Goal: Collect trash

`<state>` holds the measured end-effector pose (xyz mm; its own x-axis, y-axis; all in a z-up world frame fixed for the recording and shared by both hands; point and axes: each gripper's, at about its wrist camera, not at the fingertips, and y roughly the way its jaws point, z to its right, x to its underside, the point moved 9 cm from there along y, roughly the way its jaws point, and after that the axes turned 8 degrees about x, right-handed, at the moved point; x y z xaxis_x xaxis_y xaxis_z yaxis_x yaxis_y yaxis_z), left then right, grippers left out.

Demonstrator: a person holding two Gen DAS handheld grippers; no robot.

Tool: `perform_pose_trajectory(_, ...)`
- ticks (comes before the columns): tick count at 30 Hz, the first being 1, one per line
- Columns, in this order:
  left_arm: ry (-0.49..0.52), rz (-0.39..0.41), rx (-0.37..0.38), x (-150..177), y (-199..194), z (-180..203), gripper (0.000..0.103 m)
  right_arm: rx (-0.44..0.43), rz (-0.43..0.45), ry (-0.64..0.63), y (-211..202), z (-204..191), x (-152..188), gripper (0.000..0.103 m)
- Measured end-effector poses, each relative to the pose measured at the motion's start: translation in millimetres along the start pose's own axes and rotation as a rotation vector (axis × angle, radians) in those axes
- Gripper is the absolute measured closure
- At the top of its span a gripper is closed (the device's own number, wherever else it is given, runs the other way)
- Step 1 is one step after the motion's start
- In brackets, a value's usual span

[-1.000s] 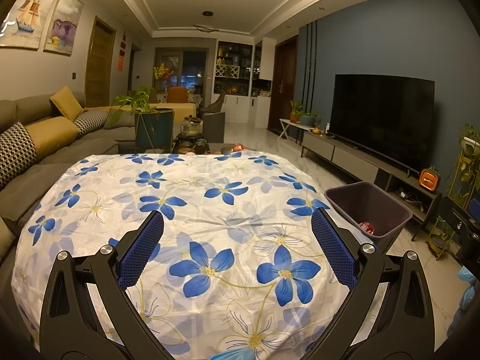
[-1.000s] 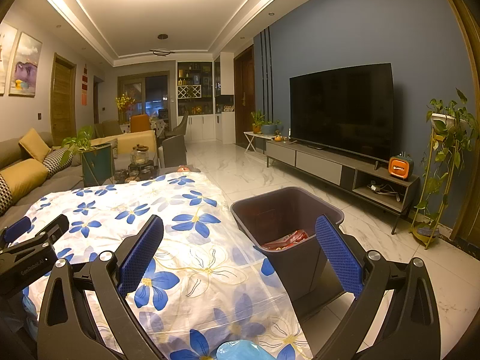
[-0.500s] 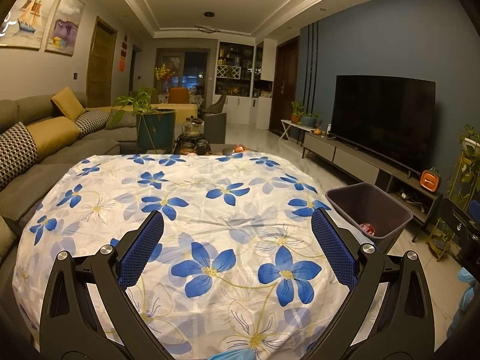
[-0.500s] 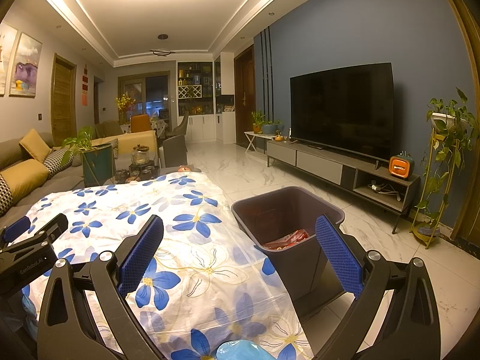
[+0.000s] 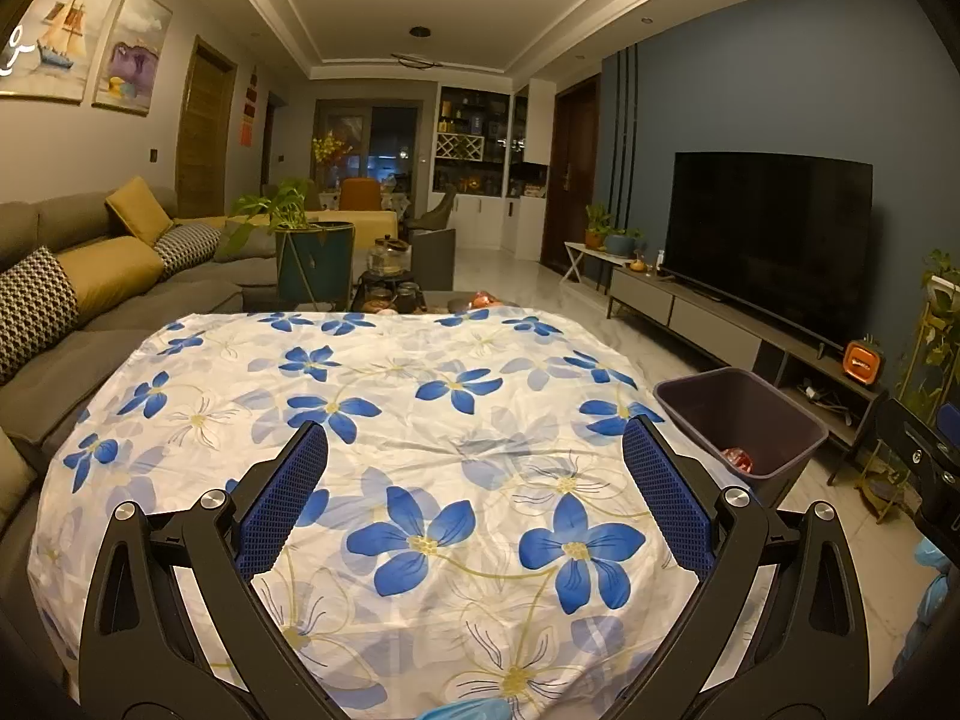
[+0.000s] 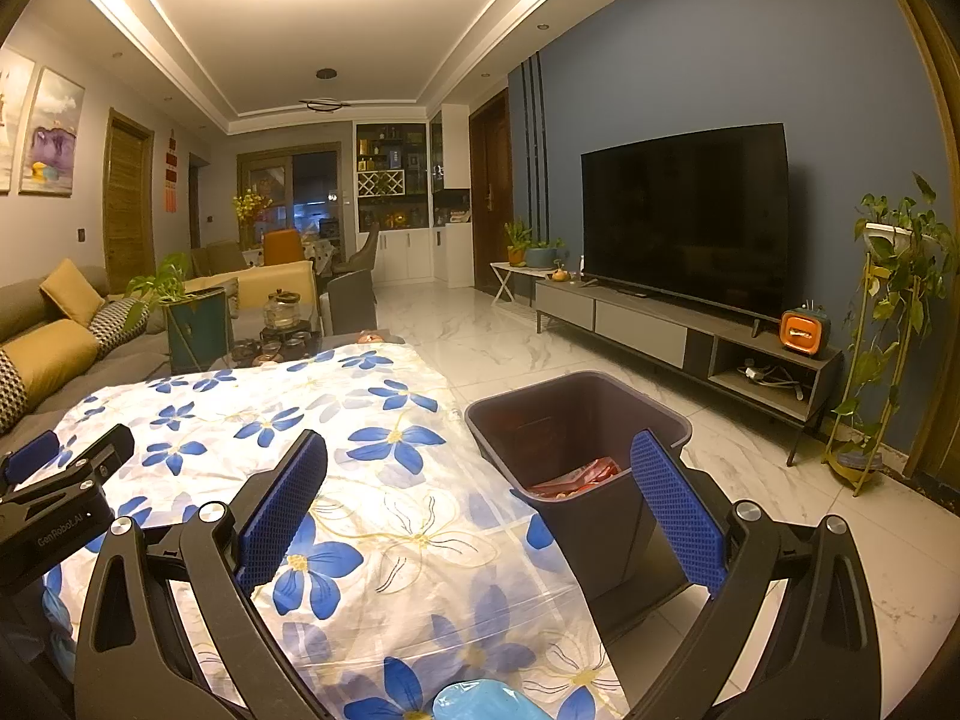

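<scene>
Change: nothing is shifting; both views are matching the earlier ones.
Left gripper (image 5: 474, 462): gaping wide, carrying nothing.
Right gripper (image 6: 480, 468): gaping wide, carrying nothing.
Red wrappers (image 6: 573, 477): lying in the bin (image 6: 600, 534); likely light, crinkly, best pinched at an edge.

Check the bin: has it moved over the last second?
No. In the right wrist view the bin keeps its place beside the floral cloth, in line with the TV stand.
</scene>
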<state>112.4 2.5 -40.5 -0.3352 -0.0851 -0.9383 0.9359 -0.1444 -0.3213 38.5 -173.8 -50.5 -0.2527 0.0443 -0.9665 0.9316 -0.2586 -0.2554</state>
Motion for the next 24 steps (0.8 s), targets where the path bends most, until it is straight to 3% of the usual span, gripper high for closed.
perform_pose_trajectory(24,0.04,0.02,-0.013,-3.0,2.0,-3.4,0.006,-0.001,0.0,0.004,0.0,0.2,0.9,0.006)
